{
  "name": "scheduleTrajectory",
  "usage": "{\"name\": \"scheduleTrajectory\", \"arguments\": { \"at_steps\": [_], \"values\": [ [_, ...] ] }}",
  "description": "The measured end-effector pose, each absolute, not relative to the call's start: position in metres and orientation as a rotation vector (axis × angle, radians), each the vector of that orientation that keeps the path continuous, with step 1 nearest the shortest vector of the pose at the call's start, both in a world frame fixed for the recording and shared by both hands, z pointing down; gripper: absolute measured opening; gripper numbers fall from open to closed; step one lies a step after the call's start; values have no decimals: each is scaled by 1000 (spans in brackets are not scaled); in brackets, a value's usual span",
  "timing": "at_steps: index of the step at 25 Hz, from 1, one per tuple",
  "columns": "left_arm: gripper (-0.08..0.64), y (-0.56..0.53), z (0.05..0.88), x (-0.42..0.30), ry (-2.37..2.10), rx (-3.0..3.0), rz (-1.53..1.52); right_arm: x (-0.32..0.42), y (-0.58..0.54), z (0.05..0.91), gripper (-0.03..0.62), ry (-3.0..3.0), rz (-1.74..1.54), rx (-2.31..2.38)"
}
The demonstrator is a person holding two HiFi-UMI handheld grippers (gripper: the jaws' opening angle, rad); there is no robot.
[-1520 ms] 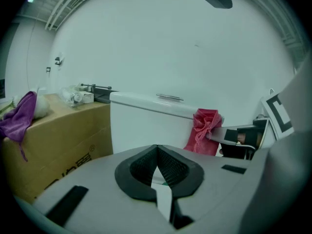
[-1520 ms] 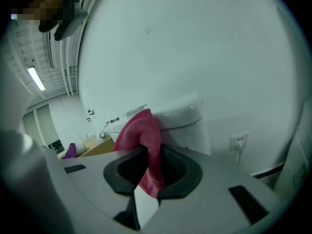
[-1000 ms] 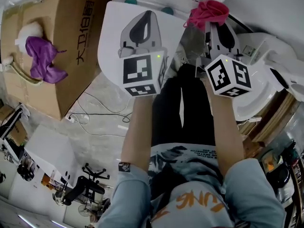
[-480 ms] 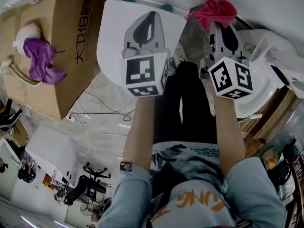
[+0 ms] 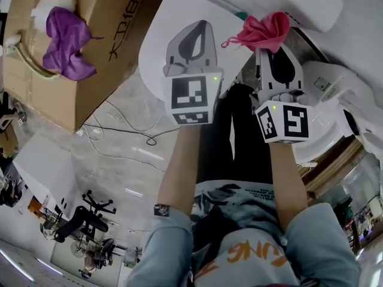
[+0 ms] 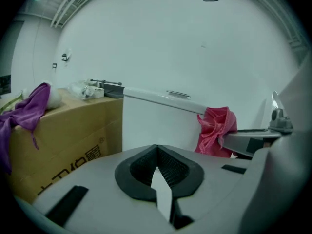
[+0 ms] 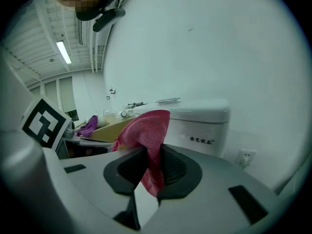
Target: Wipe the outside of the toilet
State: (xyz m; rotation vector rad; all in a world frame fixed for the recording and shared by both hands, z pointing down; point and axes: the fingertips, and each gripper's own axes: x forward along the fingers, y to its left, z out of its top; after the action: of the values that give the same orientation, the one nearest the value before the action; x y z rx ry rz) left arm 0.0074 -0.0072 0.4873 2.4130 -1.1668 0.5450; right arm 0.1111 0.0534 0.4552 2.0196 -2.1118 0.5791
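Crimson cloth (image 5: 261, 31) was clamped in the right gripper (image 5: 270, 48), bunched above the jaw tips in the head view. In the right gripper view the two dark pads were closed on a fold of the cloth (image 7: 146, 130), part of it standing above the jaws and a tail hanging down between them. Beyond it stood the toilet tank (image 7: 202, 126), white, with small dark print on its front, apart from the cloth. A wall socket (image 7: 242, 156) showed low to the right of the tank.

The left gripper (image 5: 195, 31) was held just beside the right one, over a white rounded surface. In the left gripper view its jaws (image 6: 157, 149) met at the tips with nothing between them. Ahead of them lay a white panel of the toilet (image 6: 153, 123), and the cloth (image 6: 215, 130) hung to the right in the other gripper.

To the left stood a cardboard box (image 5: 116, 46) with black print on its side. A purple cloth (image 5: 67, 37) was draped over its top edge, well apart from both grippers. Thin cables (image 5: 122, 130) trailed over the pale floor (image 5: 114, 166) beside the box. The person's forearms reached forward from grey sleeves, and each gripper carried its marker cube (image 5: 192, 98) near the hand
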Motion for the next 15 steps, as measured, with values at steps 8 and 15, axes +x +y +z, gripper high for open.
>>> {"name": "scheduleTrajectory", "arguments": {
  "at_steps": [8, 15],
  "values": [
    [20, -20, 501, -44, -1291, 2310, 532, 55, 8, 474, 80, -2230, 480, 1726],
    [20, -39, 518, -67, -1346, 2243, 510, 21, -23, 493, 80, -2265, 460, 1578]
  ]
}}
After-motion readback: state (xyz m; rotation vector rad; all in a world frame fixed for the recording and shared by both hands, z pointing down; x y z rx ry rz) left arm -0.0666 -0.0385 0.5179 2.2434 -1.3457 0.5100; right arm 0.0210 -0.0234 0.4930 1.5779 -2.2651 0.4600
